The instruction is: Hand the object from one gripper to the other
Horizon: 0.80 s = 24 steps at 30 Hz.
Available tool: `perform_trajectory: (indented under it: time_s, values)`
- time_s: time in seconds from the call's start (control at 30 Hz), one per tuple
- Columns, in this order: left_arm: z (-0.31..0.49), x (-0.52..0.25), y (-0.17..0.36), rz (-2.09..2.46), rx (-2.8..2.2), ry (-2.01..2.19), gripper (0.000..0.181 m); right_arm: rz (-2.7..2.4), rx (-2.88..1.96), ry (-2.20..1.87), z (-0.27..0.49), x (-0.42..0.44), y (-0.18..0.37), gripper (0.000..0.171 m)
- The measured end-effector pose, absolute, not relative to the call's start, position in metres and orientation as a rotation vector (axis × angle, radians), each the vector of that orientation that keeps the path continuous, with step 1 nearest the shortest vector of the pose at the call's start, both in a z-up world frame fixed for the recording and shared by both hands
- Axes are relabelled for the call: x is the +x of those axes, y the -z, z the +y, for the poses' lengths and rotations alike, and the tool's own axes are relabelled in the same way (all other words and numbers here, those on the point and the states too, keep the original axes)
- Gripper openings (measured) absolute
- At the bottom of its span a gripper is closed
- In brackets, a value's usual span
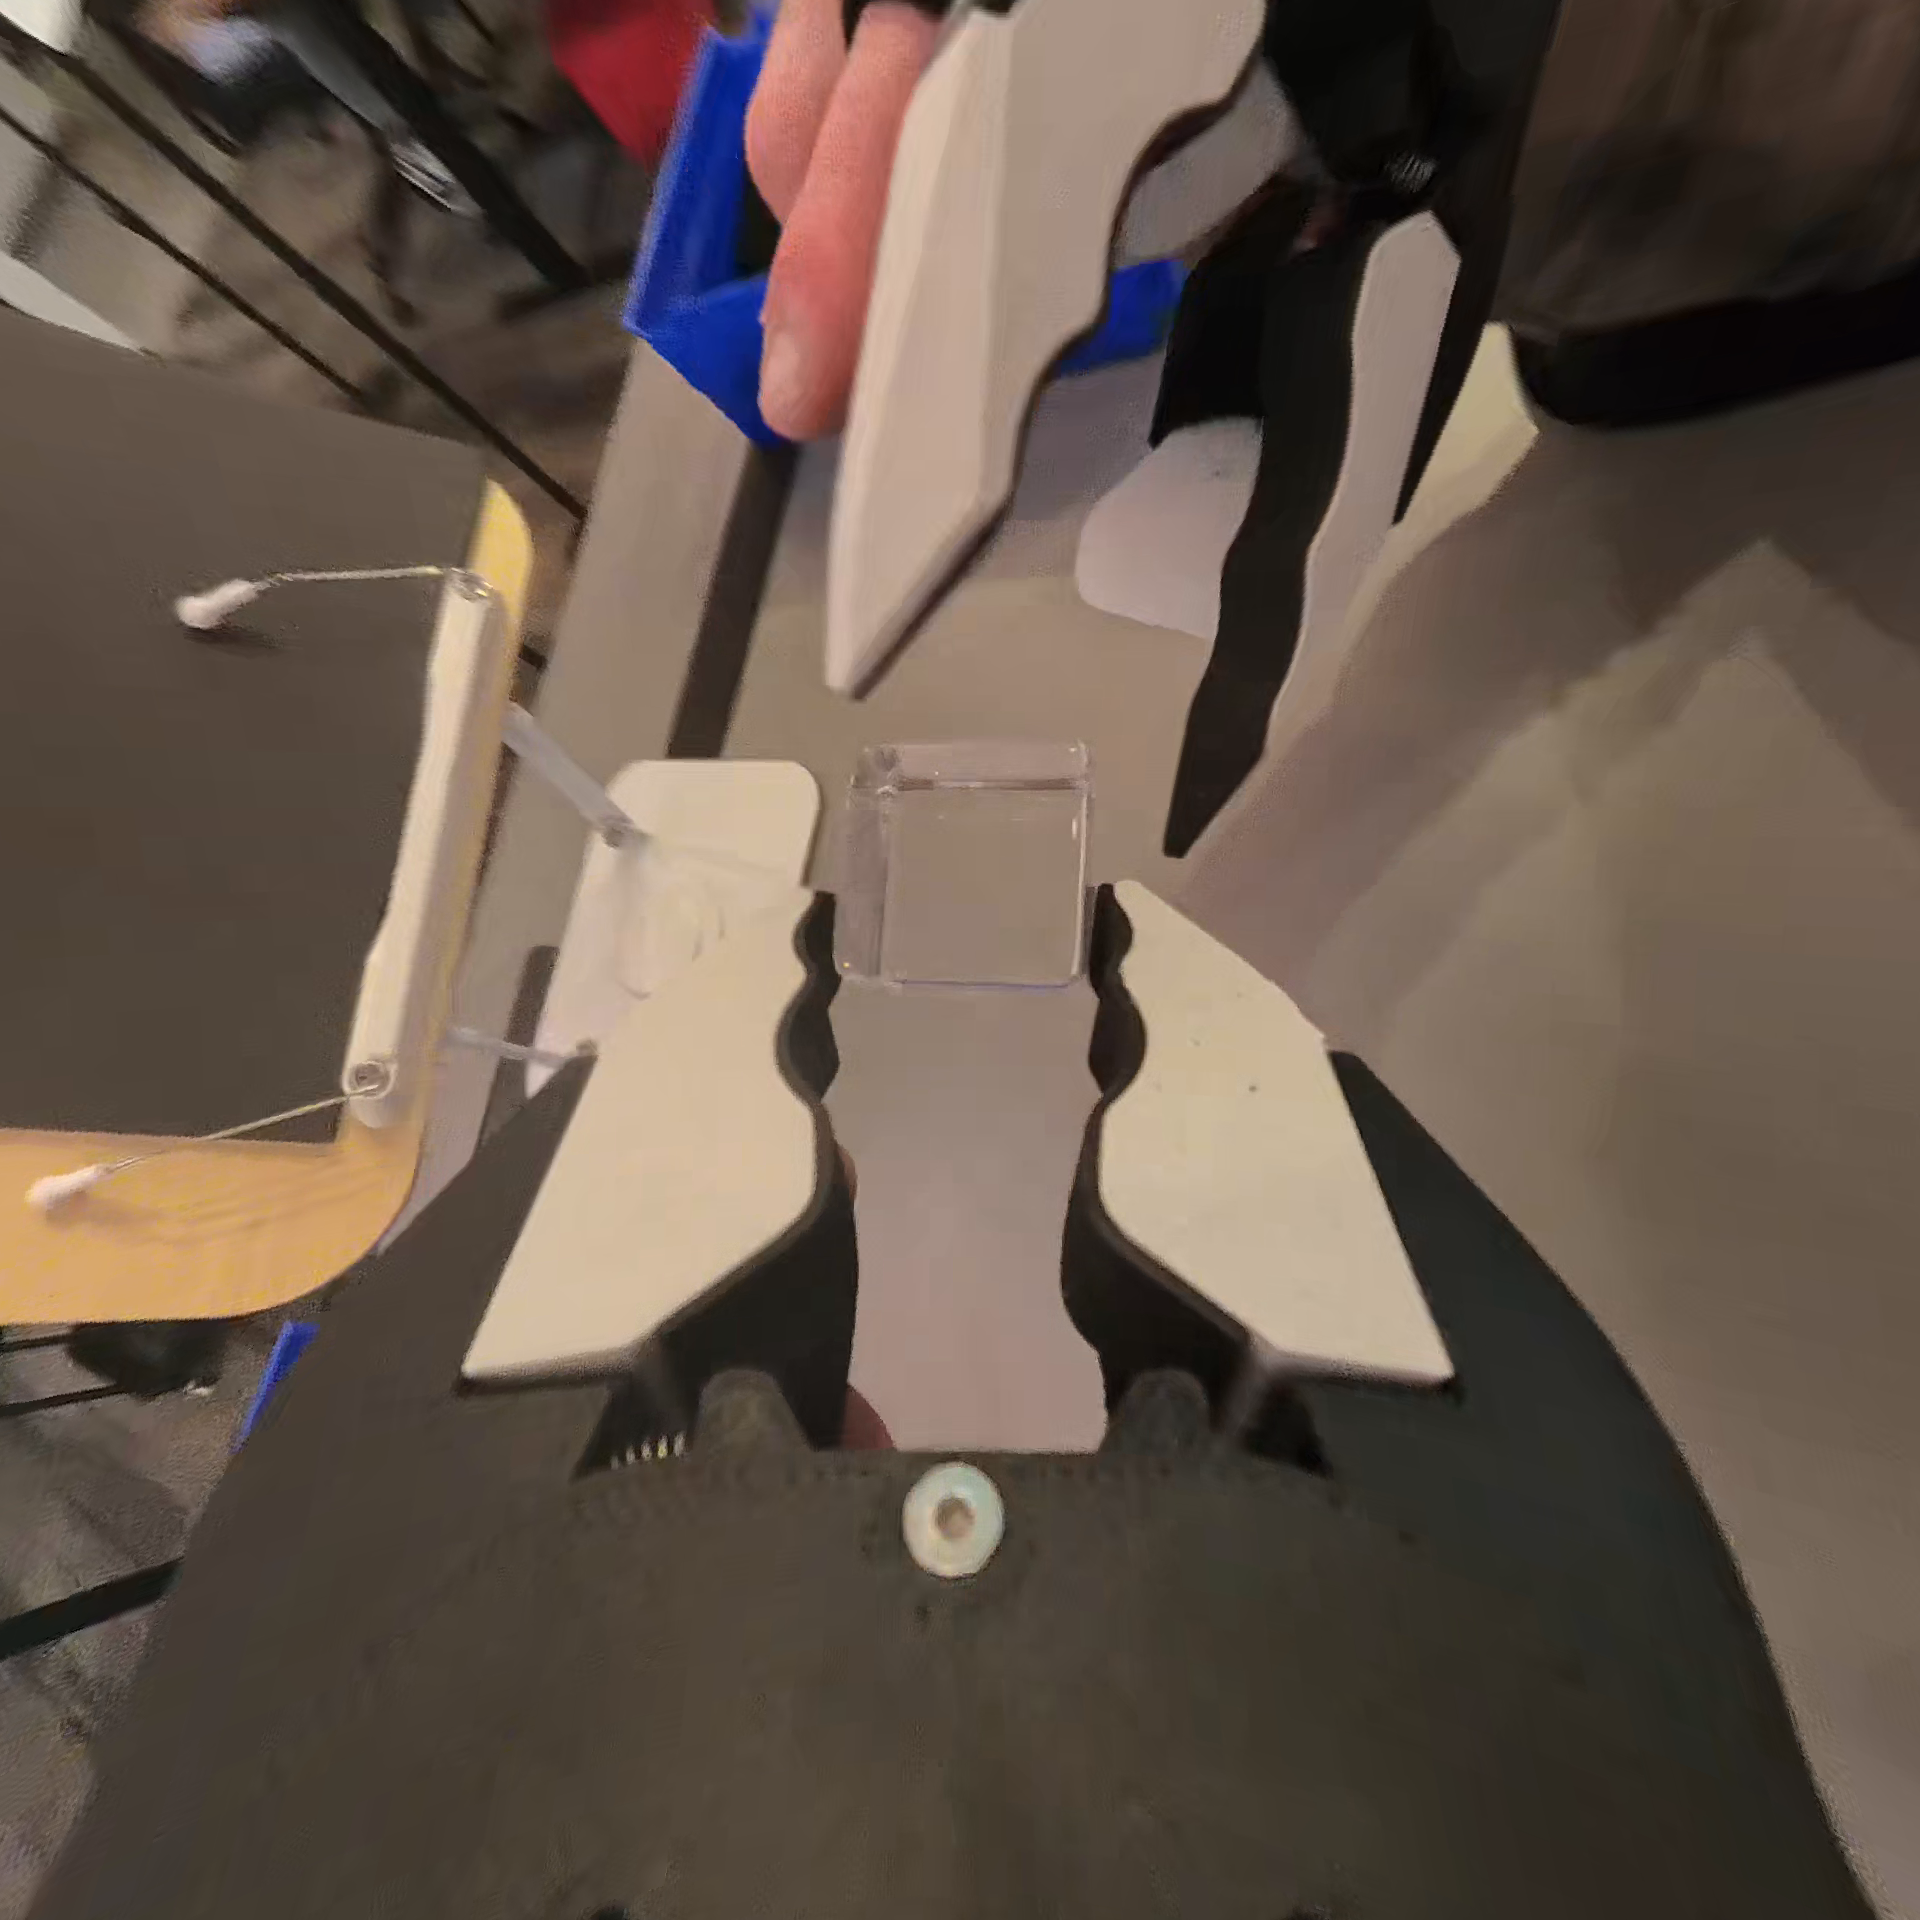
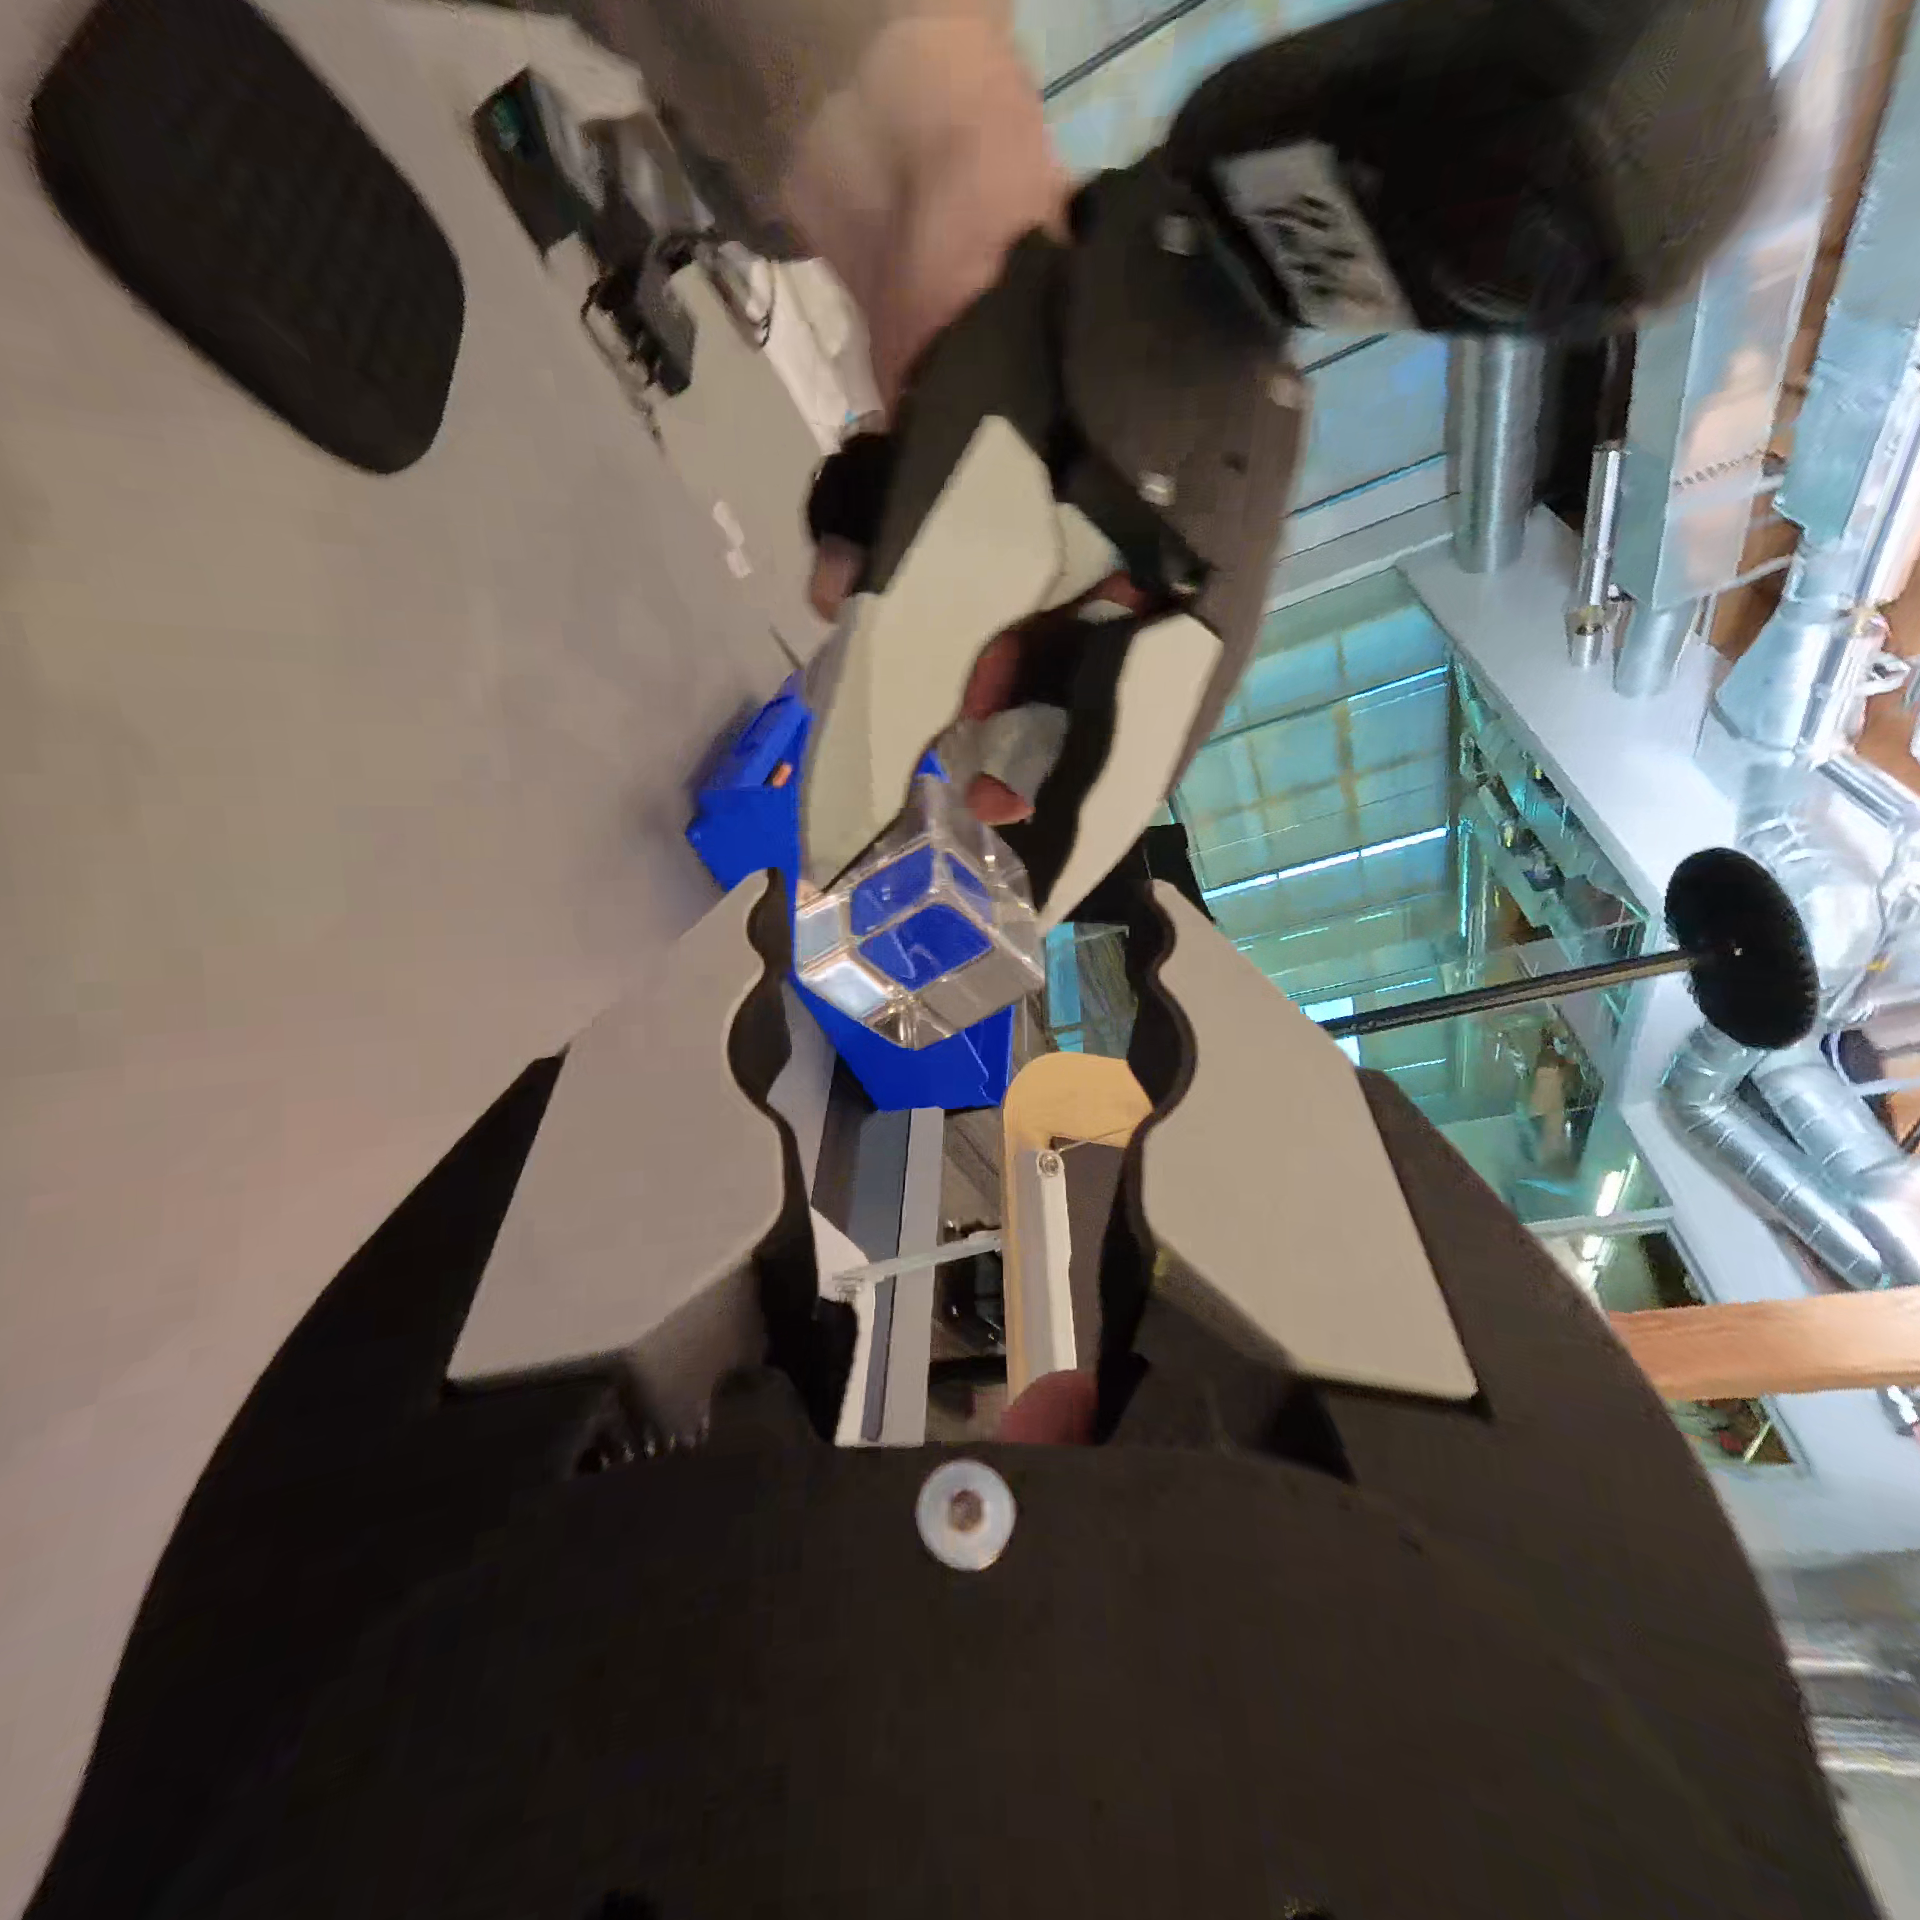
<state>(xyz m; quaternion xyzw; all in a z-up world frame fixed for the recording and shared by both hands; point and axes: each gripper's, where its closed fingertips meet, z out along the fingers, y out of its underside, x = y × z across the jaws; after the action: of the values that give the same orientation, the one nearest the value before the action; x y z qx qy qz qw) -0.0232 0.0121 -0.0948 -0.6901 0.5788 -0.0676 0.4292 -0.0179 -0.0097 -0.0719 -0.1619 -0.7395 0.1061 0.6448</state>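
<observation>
The clear acrylic cube (image 1: 966,868) is clamped at the fingertips of the left gripper (image 1: 961,914), held above the grey table (image 1: 1558,831). The right gripper (image 1: 1023,758) approaches from above with its jaws spread wide, straddling the cube with open room on both sides; contact appears absent, though blur limits certainty. A blue bin (image 1: 696,281) sits beyond
</observation>
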Motion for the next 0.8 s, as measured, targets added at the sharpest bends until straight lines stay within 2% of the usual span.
perform_trajectory:
  time_s: [0.2, 0.37, 0.47, 0.67, 0.8]
  values:
    - [-0.011, -0.035, 0.102, 1.739, -1.887, 0.268, 0.046, -1.757, -0.311, -0.056, -0.018, -0.036, 0.096, 0.069]
    - [-0.024, -0.026, 0.109, 1.876, -1.931, 0.379, 0.046, -1.722, -0.221, 0.056, -0.028, -0.053, 0.105, 0.063]
    - [-0.026, -0.026, 0.111, 1.935, -1.925, 0.399, 0.046, -1.672, -0.212, 0.099, -0.027, -0.059, 0.103, 0.051]
    - [-0.013, -0.027, 0.098, 1.799, -1.919, 0.48, 0.048, -1.551, -0.291, 0.075, -0.012, -0.058, 0.086, 0.047]
    - [-0.002, -0.024, 0.076, 1.539, -1.85, 0.595, 0.068, -1.358, -0.338, 0.057, 0.0, -0.052, 0.056, 0.047]
